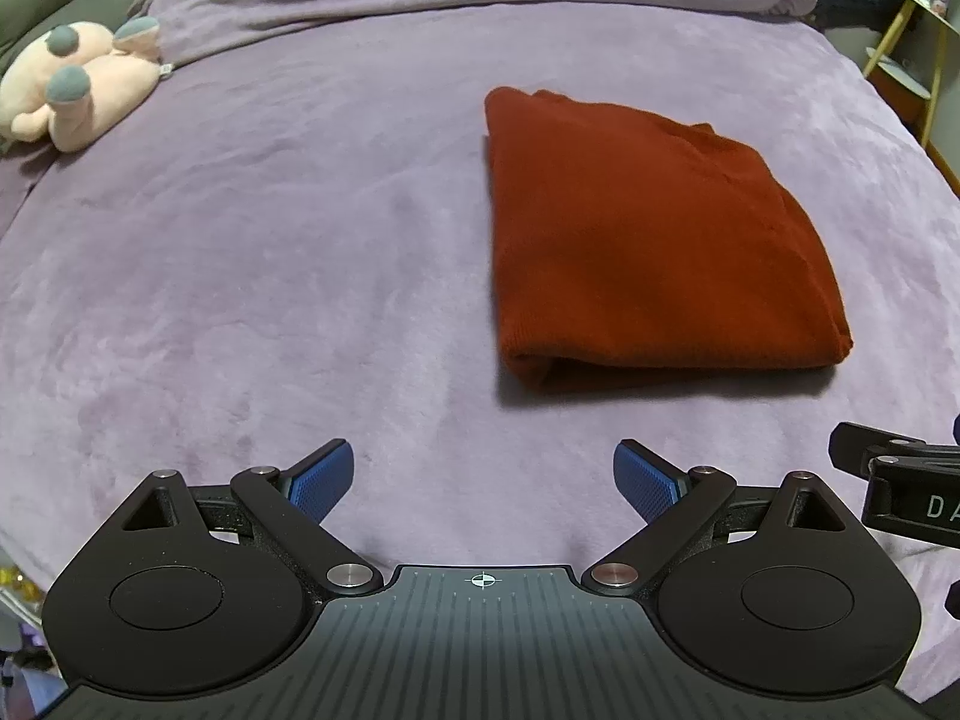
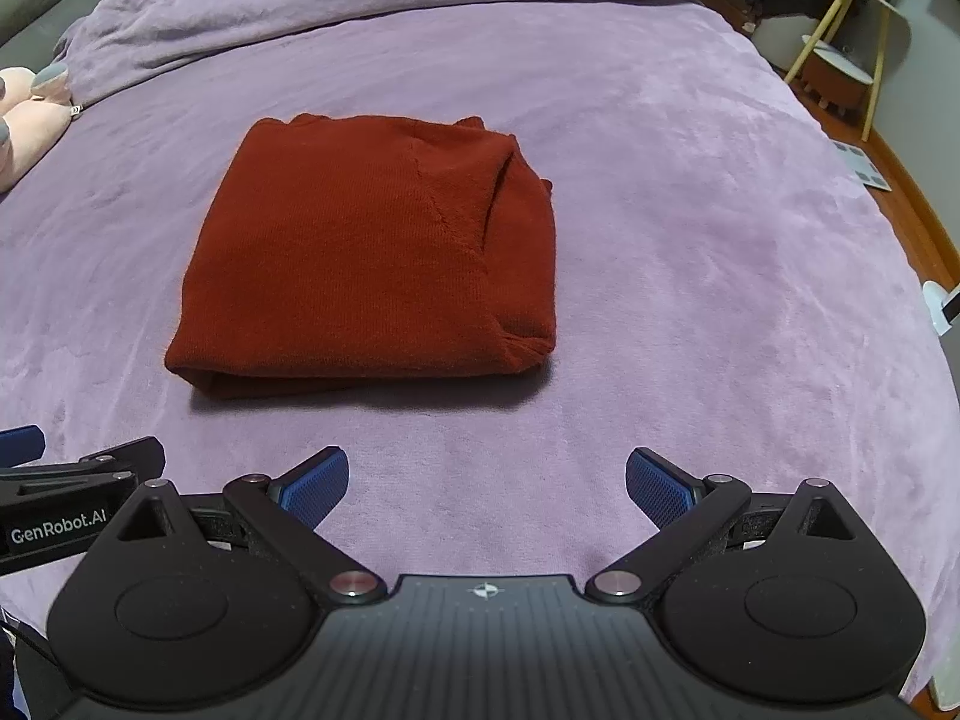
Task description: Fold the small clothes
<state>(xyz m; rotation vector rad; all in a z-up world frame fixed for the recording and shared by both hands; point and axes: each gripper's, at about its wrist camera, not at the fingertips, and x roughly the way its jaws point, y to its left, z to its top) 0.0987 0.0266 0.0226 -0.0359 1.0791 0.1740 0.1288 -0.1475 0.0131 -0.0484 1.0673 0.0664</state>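
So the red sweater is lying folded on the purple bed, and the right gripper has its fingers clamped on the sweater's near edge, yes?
Not quite. The red sweater does lie folded on the purple bed, but the right gripper is not clamped on it. The right wrist view shows its blue fingers spread open over bare blanket, short of the sweater's near edge and touching nothing.

The white words "GenRobot.AI" stand on the black side of the left tool (image 2: 54, 531), seen in the right wrist view. In the left wrist view, the right tool (image 1: 918, 501) shows only the white letters "DA", cut off at the edge.
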